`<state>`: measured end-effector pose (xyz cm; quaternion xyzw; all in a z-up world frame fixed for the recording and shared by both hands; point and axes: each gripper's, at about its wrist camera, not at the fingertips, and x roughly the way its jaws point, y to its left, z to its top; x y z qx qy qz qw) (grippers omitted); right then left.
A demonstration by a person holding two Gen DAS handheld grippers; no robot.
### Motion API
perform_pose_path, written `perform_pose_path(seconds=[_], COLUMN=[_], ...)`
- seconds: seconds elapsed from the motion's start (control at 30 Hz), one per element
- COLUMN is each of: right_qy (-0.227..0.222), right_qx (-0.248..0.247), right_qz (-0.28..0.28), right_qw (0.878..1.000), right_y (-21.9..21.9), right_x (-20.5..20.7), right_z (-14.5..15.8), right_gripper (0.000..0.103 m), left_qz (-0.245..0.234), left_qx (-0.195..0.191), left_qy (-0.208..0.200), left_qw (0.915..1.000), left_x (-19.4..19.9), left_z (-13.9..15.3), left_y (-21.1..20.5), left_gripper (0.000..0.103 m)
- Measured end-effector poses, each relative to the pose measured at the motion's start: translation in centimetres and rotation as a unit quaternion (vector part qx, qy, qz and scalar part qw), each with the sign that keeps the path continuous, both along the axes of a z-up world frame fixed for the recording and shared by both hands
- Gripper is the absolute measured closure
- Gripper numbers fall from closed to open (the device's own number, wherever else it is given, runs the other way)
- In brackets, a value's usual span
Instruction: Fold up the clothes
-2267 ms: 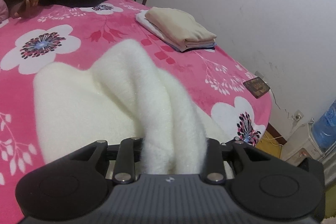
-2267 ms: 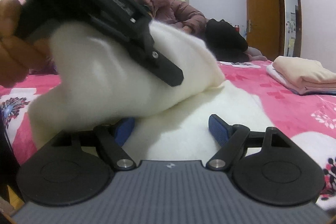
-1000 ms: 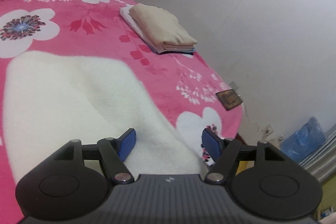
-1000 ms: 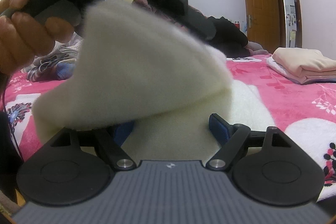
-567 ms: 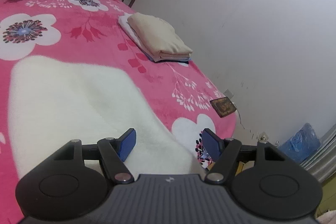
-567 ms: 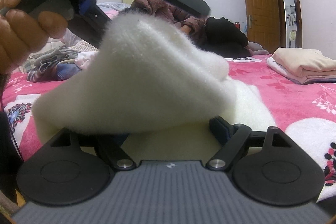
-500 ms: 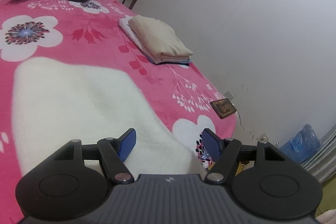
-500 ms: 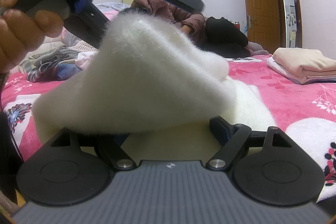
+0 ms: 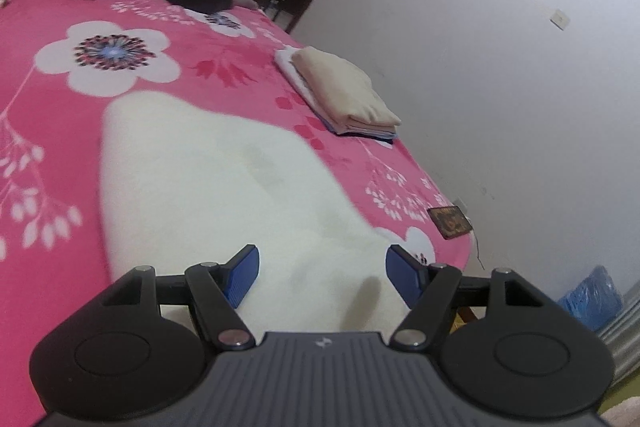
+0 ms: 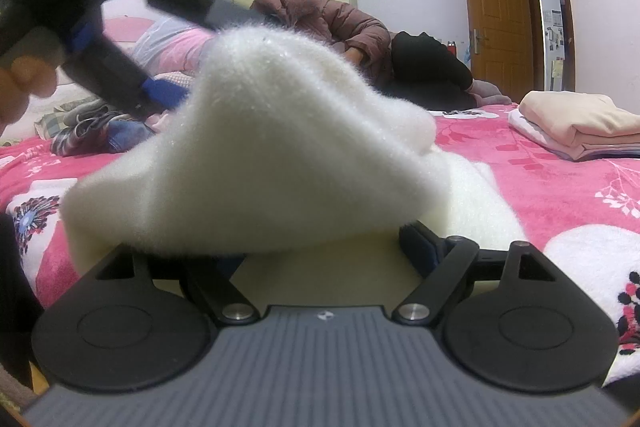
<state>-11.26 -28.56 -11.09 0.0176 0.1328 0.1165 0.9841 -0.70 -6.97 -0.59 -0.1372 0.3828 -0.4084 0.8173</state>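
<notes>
White fleece [image 9: 224, 195] lies spread on the pink bed [image 9: 60, 115], its far edge rounded, open blanket beyond it on the left and far side. On the right, the bed edge drops off near a dark card [image 9: 449, 222]; a folded stack [image 9: 344, 95] sits far right, well apart from the fleece.

I see my left tool [image 9: 322, 277] with its blue pads spread wide, released, over the near fleece, clamping nothing. My right tool [image 10: 320, 247] also stands wide apart, a raised hump of fleece [image 10: 272, 147] draped over its left pad; it clamps nothing.

Only the right view shows the left tool [image 10: 132, 39] from outside, a hand [image 10: 20, 83] on it, and a person [image 10: 340, 27] lying far back.
</notes>
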Motion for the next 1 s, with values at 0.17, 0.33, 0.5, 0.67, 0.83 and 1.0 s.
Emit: perform_pose_path(seconds=[0.17, 0.33, 0.5, 0.67, 0.83, 1.0], right_qy=[0.001, 0.004, 0.008, 0.015, 0.028, 0.043], right_qx=[-0.002, -0.006, -0.009, -0.012, -0.014, -0.015], right_qz=[-0.001, -0.004, -0.007, -0.007, -0.007, -0.007], right_qw=[1.000, 1.000, 1.000, 1.000, 0.999, 0.999], right_y=[0.1, 0.3, 0.6, 0.7, 0.8, 0.9], right_x=[0.0, -0.2, -0.4, -0.5, -0.4, -0.2], right_z=[0.1, 0.2, 0.3, 0.6, 1.0, 1.4], right_gripper=[0.023, 0.023, 0.022, 0.022, 0.022, 0.022], left_qz=[0.024, 0.040, 0.057, 0.070, 0.086, 0.076], left_qx=[-0.001, 0.006, 0.014, 0.033, 0.052, 0.075], left_qy=[-0.003, -0.016, -0.026, -0.042, -0.059, -0.083], left_qw=[0.9997, 0.9990, 0.9979, 0.9961, 0.9932, 0.9908], left_x=[-0.5, -1.4, -2.0, -3.3, -4.7, -6.5], left_z=[-0.3, -0.3, -0.4, -0.8, -1.1, -1.8], left_y=[1.7, 2.8, 4.0, 5.4, 6.9, 7.8], left_gripper=[0.032, 0.031, 0.031, 0.028, 0.026, 0.025])
